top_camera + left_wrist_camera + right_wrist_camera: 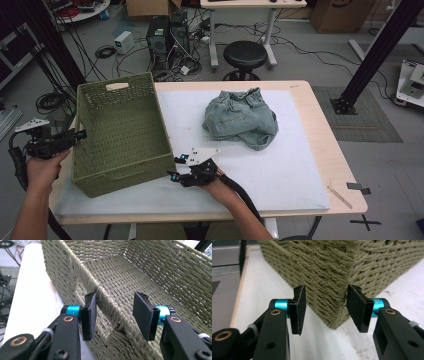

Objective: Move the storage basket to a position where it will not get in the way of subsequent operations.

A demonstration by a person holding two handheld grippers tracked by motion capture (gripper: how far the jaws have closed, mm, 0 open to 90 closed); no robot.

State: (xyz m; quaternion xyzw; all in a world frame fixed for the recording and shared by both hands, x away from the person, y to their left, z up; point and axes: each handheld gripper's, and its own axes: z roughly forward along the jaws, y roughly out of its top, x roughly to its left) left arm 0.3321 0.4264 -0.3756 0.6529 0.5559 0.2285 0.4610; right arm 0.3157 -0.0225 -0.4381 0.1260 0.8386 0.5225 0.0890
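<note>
The left tongs [115, 315] stand wide open and grip nothing. Their jaws straddle the rim of the woven basket's [155, 272] left wall, one pad outside it and one over the inside, and the outer pad looks very close to the weave. In the high view the left tongs [80, 134] sit at the basket's [120, 135] left edge, held by the person's left hand [44, 167].

The right tongs [325, 307] are also spread wide with nothing between the pads. The basket's [332, 275] near right corner stands in the gap between the jaws, a little beyond the pads, and I cannot tell whether either pad touches it. From above, the right tongs [176, 167] lie just beside that corner, with the right hand [215, 187] behind them.

The olive-green basket stands upright and empty on the left part of the white mat [290, 170], which covers the wooden surface [330, 130]. A crumpled pale blue garment [240, 117] lies on the mat to the far right, well apart from the basket.
</note>
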